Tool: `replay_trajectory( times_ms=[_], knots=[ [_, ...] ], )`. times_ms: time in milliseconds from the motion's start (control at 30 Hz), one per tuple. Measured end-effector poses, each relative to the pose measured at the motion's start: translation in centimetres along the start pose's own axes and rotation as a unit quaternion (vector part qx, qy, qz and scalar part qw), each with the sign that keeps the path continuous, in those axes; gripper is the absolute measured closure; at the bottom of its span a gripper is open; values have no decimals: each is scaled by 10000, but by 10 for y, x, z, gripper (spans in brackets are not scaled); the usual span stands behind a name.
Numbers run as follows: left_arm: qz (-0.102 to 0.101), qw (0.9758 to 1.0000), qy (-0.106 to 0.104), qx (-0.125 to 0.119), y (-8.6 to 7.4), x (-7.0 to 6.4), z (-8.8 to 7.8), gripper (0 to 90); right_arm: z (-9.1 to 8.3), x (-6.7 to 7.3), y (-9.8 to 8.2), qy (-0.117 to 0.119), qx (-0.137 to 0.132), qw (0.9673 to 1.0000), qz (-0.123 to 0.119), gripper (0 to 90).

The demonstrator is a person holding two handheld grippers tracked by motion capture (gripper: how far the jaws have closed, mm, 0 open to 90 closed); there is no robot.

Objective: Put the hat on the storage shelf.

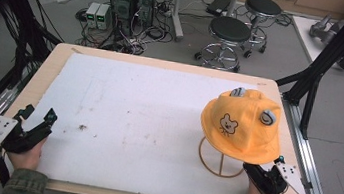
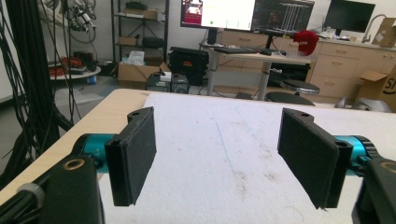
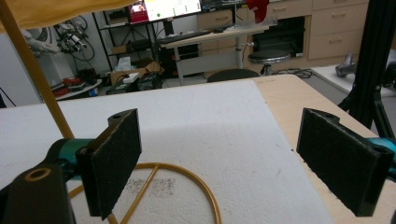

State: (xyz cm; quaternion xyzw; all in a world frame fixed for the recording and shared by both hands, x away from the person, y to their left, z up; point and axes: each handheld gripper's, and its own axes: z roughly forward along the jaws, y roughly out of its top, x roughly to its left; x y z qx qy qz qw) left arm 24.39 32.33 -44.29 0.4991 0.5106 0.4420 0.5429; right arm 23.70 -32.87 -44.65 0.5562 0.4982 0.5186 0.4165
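Observation:
A yellow bucket hat [image 1: 243, 122] with a bear face and grey ears sits on a thin gold wire stand [image 1: 220, 164] at the right of the table. Its brim edge [image 3: 56, 10] and the stand's ring [image 3: 187, 179] appear in the right gripper view. My right gripper [image 1: 262, 170] rests open just right of the stand's base, below the hat brim, its jaws wide apart with nothing between them [image 3: 229, 163]. My left gripper [image 1: 38, 119] is open at the table's front left, jaws spread over the bare white sheet [image 2: 224, 158].
A white foam sheet [image 1: 147, 119] covers the wooden table [image 1: 54, 56]. Black frame posts [image 1: 327, 52] rise at the right and cables hang at the left. Two stools [image 1: 228, 39] and computer boxes [image 1: 132, 1] stand on the floor beyond the far edge.

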Motion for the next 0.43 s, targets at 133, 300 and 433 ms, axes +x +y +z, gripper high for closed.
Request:
replay_trajectory(
  times_ms=[133,300,433],
  knots=[
    [-64,10000,-39,15,-1,0,1,283,1,0,0,2,-8,10000,45,128],
    [-142,9999,-62,-14,-1,2,1,284,0,-3,-1,-28,9,10000,82,128],
    [-164,9998,-77,-32,-1,2,1,284,0,-4,0,-50,-7,9999,115,128]
  ],
)
